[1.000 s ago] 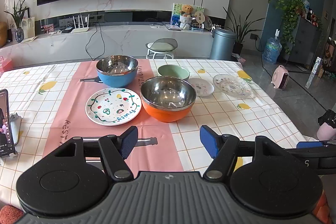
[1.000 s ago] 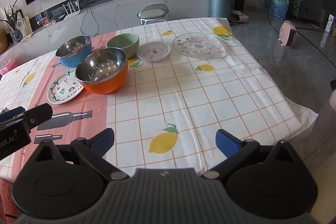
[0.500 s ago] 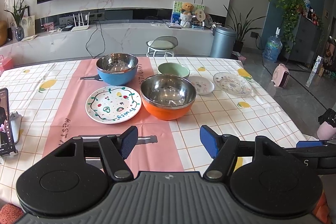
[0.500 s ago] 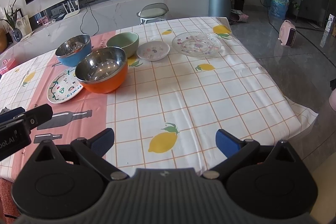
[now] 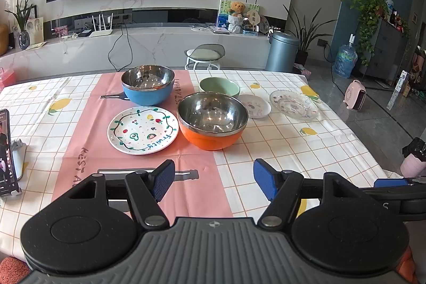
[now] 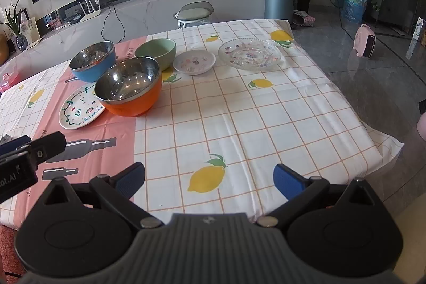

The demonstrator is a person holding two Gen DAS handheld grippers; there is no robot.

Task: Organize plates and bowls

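Observation:
On the tablecloth stand an orange steel-lined bowl (image 5: 212, 120) (image 6: 129, 85), a blue steel-lined bowl (image 5: 148, 84) (image 6: 93, 60) and a pale green bowl (image 5: 219, 87) (image 6: 156, 52). A white fruit-patterned plate (image 5: 143, 130) (image 6: 80, 108) lies left of the orange bowl. A small white dish (image 5: 254, 105) (image 6: 194, 61) and a clear glass plate (image 5: 293, 104) (image 6: 249, 53) lie to the right. My left gripper (image 5: 214, 181) is open near the front edge, short of the orange bowl, nothing between its fingers. My right gripper (image 6: 209, 178) is open over a lemon print, empty.
A phone on a stand (image 5: 5, 153) sits at the table's left edge. The left gripper's body (image 6: 29, 153) shows at the left of the right wrist view. Beyond the table are a stool (image 5: 204, 55), a bin (image 5: 282, 51) and a marble counter. The table's right edge (image 6: 372, 135) drops to grey floor.

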